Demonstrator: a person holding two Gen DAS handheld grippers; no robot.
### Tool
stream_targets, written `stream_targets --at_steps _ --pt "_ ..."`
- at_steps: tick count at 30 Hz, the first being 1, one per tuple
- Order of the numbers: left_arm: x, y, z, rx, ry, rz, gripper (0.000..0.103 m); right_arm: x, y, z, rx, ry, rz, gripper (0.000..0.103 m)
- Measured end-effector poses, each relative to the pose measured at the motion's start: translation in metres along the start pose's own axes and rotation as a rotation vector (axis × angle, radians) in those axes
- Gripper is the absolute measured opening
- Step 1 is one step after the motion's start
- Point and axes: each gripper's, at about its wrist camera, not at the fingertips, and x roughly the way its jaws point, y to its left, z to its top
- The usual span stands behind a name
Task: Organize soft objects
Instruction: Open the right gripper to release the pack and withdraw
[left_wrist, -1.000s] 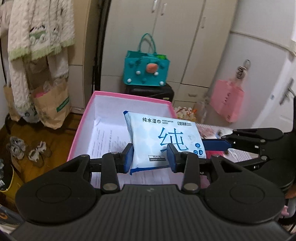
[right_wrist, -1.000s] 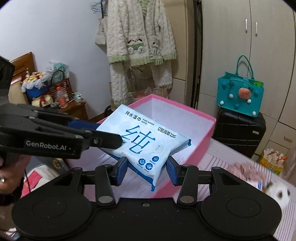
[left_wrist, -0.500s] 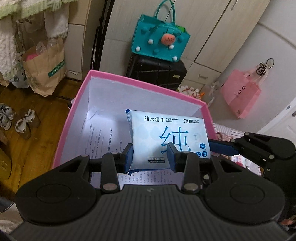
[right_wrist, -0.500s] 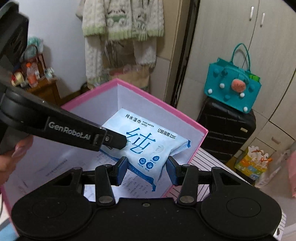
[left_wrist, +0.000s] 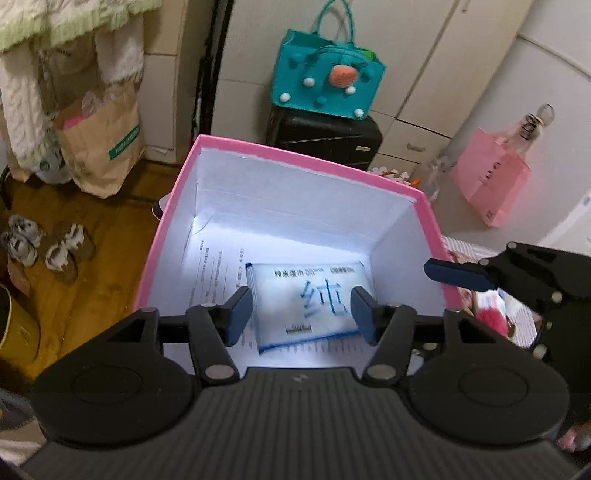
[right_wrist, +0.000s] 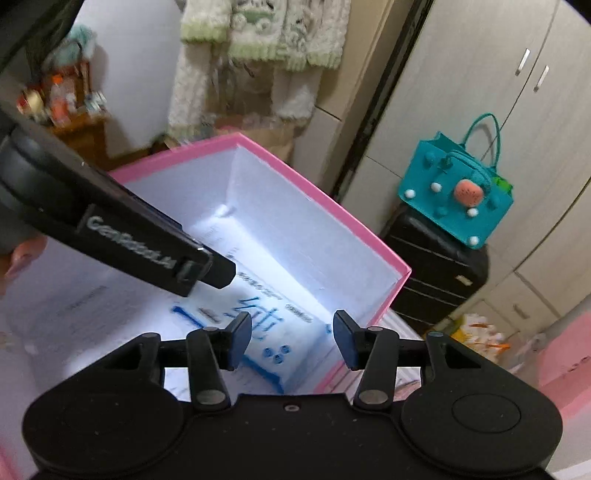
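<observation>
Hovering with fingers spread and empty, the left gripper (left_wrist: 301, 314) and right gripper (right_wrist: 291, 338) hang above the wipes pack (left_wrist: 308, 301), which lies flat on the printed sheet (left_wrist: 214, 269) inside the pink box (left_wrist: 295, 157). Drop-off looks done; next call is lifting clear and fetching another soft item.

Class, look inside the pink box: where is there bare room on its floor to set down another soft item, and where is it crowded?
Free: the printed paper lining between the pink cardboard box's left wall and the white-and-blue wet wipes pack, plus the strip before the far wall. Crowded: the right near corner, where the pack lies under both open hand-held grippers, left and right.
</observation>
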Motion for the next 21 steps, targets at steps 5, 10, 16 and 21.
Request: stream_targets --at_steps 5,10,16,21 --pt "-0.036 -0.009 -0.011 0.074 -0.028 -0.001 0.064 -0.042 -0.012 -0.014 0.089 -0.051 0.111 0.054" --pt "-0.069 -0.023 -0.022 0.126 -0.036 -0.031 0.066 -0.084 -0.02 -0.03 0.152 -0.098 0.173 0.054" --pt "-0.105 -0.043 -0.042 0.207 -0.011 -0.078 0.069 -0.122 -0.026 -0.051 0.207 -0.115 0.244 0.055" --pt "-0.134 -0.058 -0.058 0.266 0.014 -0.095 0.07 -0.152 -0.024 -0.066 0.209 -0.123 0.271 0.055"
